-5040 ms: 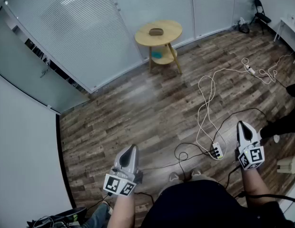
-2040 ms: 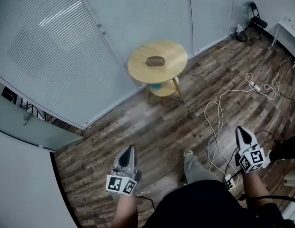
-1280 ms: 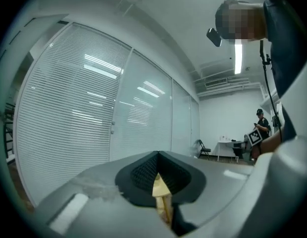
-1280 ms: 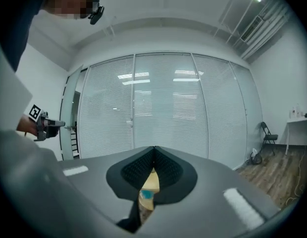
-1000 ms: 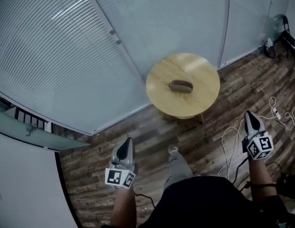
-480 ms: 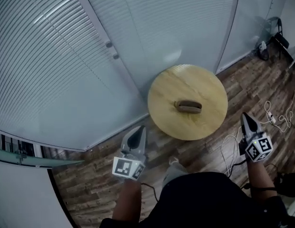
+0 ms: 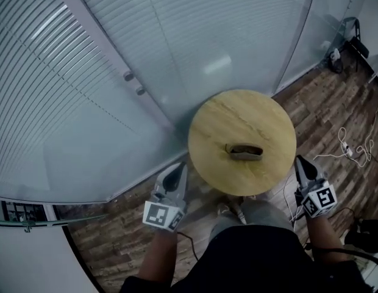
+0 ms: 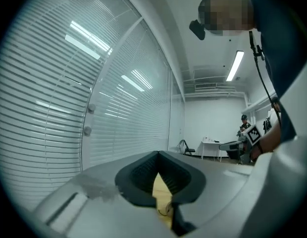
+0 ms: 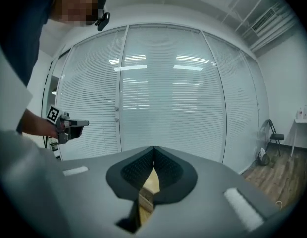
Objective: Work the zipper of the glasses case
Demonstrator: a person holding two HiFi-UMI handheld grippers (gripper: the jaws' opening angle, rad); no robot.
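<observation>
Glasses case (image 7: 244,151) lies on the table (image 7: 235,118), long axis left-right; left gripper (image 7: 176,172) and right gripper (image 7: 299,164) jaws clenched empty.

Left gripper (image 8: 157,154), jaws together, facing window blinds (image 8: 54,83)

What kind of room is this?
Probably an office or lab room: glass walls with blinds, a wood-plank floor with loose cables, and a folding chair in the corner. A small round table holds the glasses case.
</observation>
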